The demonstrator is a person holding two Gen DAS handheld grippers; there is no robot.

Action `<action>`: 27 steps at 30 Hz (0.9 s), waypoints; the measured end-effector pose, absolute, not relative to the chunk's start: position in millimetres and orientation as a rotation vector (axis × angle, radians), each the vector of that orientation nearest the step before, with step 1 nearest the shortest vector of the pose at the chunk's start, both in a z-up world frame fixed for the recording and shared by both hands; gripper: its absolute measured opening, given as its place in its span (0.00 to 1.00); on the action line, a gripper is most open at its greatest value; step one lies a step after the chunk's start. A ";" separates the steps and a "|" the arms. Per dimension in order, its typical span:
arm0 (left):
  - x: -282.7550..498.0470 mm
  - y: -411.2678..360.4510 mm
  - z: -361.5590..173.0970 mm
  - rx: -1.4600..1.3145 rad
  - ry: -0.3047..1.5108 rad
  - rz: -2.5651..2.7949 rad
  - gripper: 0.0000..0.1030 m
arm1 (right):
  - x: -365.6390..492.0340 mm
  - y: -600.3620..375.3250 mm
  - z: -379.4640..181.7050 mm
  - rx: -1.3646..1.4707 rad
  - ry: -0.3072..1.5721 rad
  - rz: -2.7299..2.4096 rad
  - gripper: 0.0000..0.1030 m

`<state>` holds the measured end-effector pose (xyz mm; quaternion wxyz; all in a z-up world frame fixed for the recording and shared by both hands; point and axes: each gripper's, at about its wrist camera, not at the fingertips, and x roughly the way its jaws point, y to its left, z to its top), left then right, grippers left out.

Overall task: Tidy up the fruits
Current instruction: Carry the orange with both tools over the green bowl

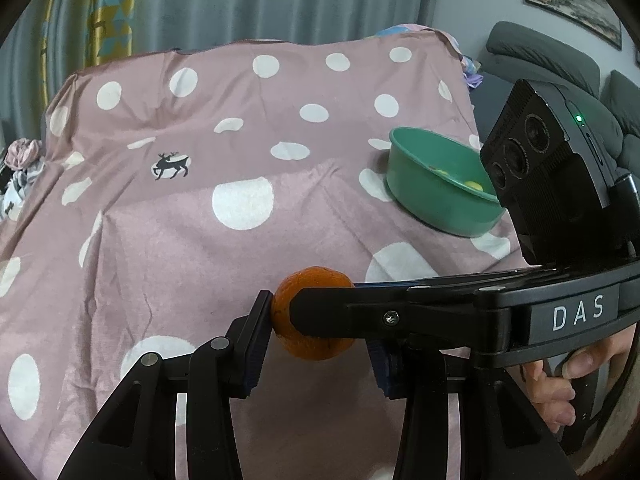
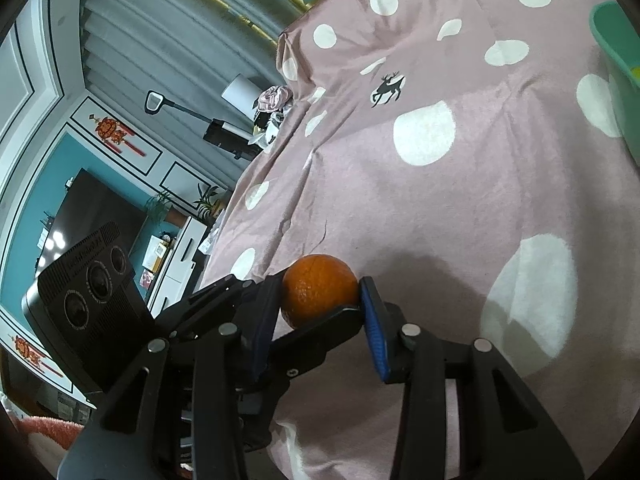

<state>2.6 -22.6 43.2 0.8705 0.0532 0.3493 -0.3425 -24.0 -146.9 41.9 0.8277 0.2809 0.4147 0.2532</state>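
Observation:
An orange (image 1: 314,314) is held above the pink dotted cloth (image 1: 240,184). My left gripper (image 1: 318,330) has its left pad against the orange; its right pad is hidden behind the right gripper's finger (image 1: 340,312), which crosses in front. In the right wrist view my right gripper (image 2: 322,312) is shut on the same orange (image 2: 320,290), its blue pad (image 2: 374,328) pressed to it. The left gripper's finger (image 2: 316,338) reaches in under the orange. A green bowl (image 1: 436,184) holding small yellow-green fruit stands at the right, its rim also in the right wrist view (image 2: 612,40).
The cloth covers a raised surface that drops off at its left and far edges. A grey sofa (image 1: 540,64) stands behind the bowl. Curtains (image 1: 240,0) hang at the back. A TV and cabinet (image 2: 120,232) are off to the left.

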 end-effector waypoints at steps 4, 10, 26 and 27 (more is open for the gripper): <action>4.9 -25.8 47.0 0.090 0.737 -0.713 0.43 | -25.0 -151.7 46.6 0.595 0.856 0.527 0.39; 4.8 -31.7 52.7 0.073 0.740 -0.730 0.43 | -29.3 -158.1 54.9 0.572 0.812 0.507 0.39; 12.0 -82.5 62.8 0.122 0.720 -0.804 0.43 | -36.3 -207.9 60.7 0.647 0.745 0.442 0.39; 12.1 -85.7 62.9 0.129 0.716 -0.807 0.43 | -36.2 -211.0 61.0 0.650 0.743 0.434 0.39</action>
